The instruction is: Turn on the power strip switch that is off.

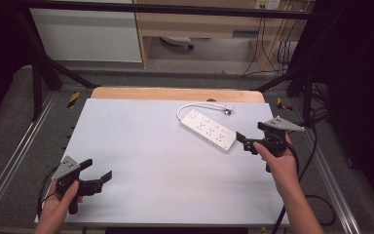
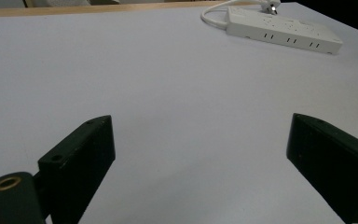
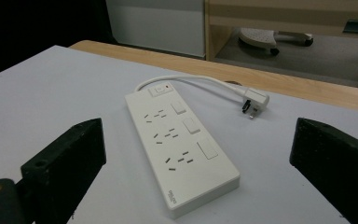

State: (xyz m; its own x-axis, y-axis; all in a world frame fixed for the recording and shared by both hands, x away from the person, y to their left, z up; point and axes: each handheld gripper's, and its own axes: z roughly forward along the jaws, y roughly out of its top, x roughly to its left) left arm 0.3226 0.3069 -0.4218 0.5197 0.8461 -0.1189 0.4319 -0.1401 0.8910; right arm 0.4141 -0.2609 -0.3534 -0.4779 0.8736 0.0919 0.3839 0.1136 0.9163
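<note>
Left gripper (image 1: pixel 96 171) nearest, jaws wide apart, empty, well apart from the work.
Farther up: right gripper (image 1: pixel 251 135) spread open, just beside near end of power strip (image 1: pixel 208 129); long axis running away up-left toward plug (image 1: pixel 229 110).

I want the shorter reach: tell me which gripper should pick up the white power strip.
Right. The right gripper sits just off the near end of the power strip, jaws open and facing it. The left gripper, also open, is at the table's near left corner, with bare surface between it and the strip.
</note>
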